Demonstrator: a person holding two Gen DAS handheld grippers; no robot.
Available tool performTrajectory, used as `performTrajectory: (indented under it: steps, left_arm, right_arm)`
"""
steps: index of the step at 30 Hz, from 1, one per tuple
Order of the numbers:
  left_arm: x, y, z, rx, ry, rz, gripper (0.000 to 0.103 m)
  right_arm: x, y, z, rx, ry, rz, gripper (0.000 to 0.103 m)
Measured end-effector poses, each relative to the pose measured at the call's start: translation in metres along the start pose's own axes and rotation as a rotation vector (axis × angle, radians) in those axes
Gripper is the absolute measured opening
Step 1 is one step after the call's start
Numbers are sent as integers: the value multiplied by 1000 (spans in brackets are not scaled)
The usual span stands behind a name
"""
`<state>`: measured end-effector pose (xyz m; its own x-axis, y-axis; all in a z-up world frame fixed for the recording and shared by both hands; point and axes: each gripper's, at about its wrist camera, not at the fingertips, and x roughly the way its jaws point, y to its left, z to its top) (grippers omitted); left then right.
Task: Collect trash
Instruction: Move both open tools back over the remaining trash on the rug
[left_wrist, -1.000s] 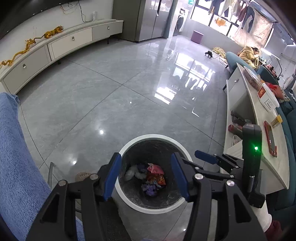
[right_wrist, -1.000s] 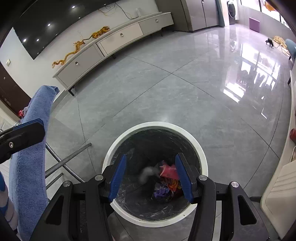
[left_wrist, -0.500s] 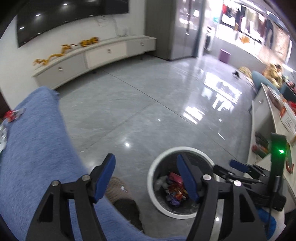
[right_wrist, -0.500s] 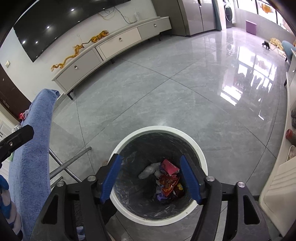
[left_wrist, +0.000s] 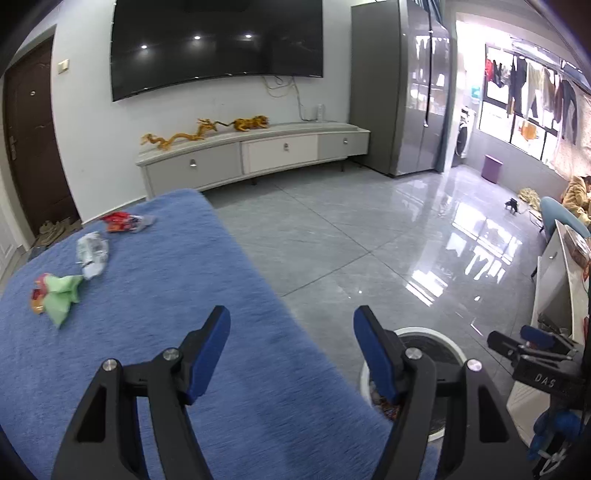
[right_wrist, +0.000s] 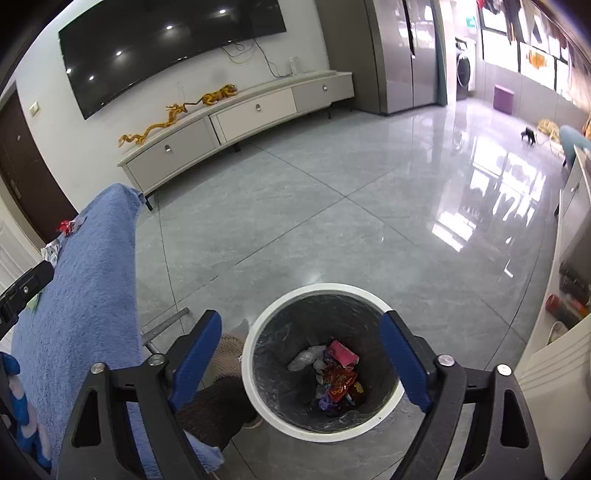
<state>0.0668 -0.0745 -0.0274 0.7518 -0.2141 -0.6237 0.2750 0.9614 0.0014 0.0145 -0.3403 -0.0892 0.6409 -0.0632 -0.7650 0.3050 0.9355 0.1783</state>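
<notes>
Left claw (left_wrist: 291, 354) spread wide and empty above the blue tabletop (left_wrist: 177, 295); right claw (right_wrist: 301, 363) likewise wide apart and empty, hanging over the bin (right_wrist: 255, 391); nothing gripped by either.

Three pieces of trash lying on the blue cover, all toward ten o'clock from the left claw and well apart from it: green wrapper (left_wrist: 61, 295) nearest, with a scrap of red and orange at its outer edge; clear crumpled wrapper (left_wrist: 92, 254) just beyond, toward eleven o'clock of the green one; red wrapper (left_wrist: 125, 223) farthest, close to the far edge of the cover. Bin standing on the floor at about four o'clock from the left claw, beside the tabletop's edge; already holding several wrappers (right_wrist: 336, 376) at the bottom, so probably part-way through the job, with three pieces left.

Likely very light, thin and crinkly; apt to slide on film rather than resist, and to flatten under pressure; no risk of breakage. Best taken at a raised fold or bunched middle, not at a flat edge lying flush on the soft pile; for the green one, the puffed centre looks the surest hold. Possible snag: pads pinching the plush cover along with the film; a loose corner grip probably letting the piece flutter off on the way to the bin.
</notes>
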Motion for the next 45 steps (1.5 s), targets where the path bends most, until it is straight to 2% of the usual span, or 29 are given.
performTrajectory:
  steps: [5, 14, 20, 24, 33, 45]
  left_arm:
    - [-21, 28, -8, -32, -18, 33, 68]
    - [-65, 83, -20, -96, -99, 91, 68]
    - [-77, 114, -27, -138, -116, 111, 69]
    - [-80, 128, -31, -147, -128, 144, 72]
    - [-74, 159, -38, -154, -128, 197, 72]
    - [-52, 180, -33, -164, -119, 175, 72]
  right_arm:
    - [-19, 33, 2, -46, -18, -3, 88]
    - [-64, 78, 5, -129, -93, -28, 90]
    - [-85, 105, -1, -184, -117, -51, 91]
    - [-88, 118, -1, -202, -123, -61, 92]
    - [-76, 145, -2, -240, -111, -55, 92]
    - [-46, 161, 3, -275, -90, -37, 92]
